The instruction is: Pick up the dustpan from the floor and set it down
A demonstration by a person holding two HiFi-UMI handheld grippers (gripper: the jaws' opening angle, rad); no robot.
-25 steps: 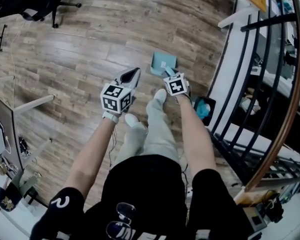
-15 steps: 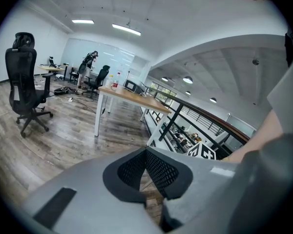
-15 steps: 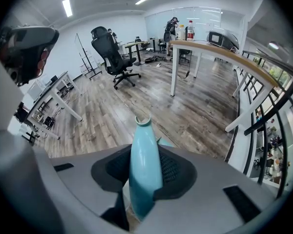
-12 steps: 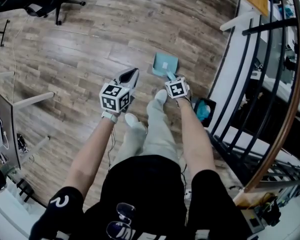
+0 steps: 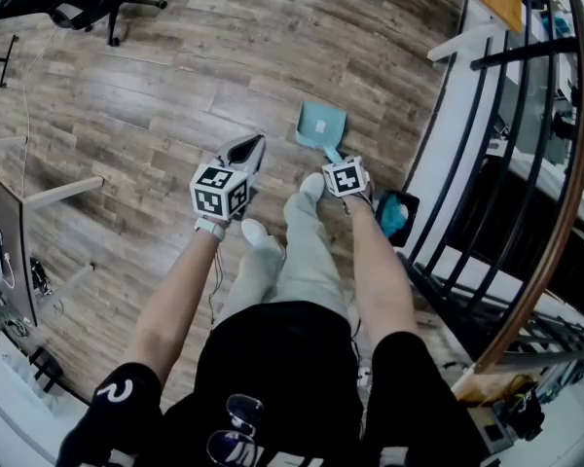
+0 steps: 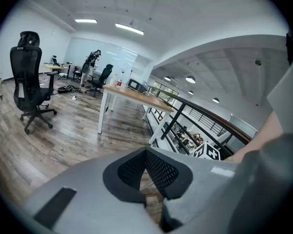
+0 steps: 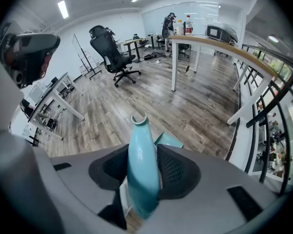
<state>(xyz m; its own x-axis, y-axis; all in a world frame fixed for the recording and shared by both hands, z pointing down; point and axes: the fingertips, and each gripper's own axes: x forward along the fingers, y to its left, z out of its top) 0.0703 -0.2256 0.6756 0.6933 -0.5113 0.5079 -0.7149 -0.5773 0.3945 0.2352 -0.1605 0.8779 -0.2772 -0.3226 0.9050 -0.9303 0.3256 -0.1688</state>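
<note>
While my right claw points steeply down, its jaws are opening with the teal handle of the dustpan standing upright between the pads. The handle leans towards the right-hand pad, and I cannot say that either pad presses on it. The pan end lies on the wooden floor, just far of that claw, with the handle slanting back to me. It sits right of centre, near the black railing and just beyond my white shoe.

My left claw hangs to the left of the dustpan, apart from it. Its jaws meet at the tips with nothing between them, only floorboards showing through the gap lower down. Far off to the left stands a black office chair.
</note>
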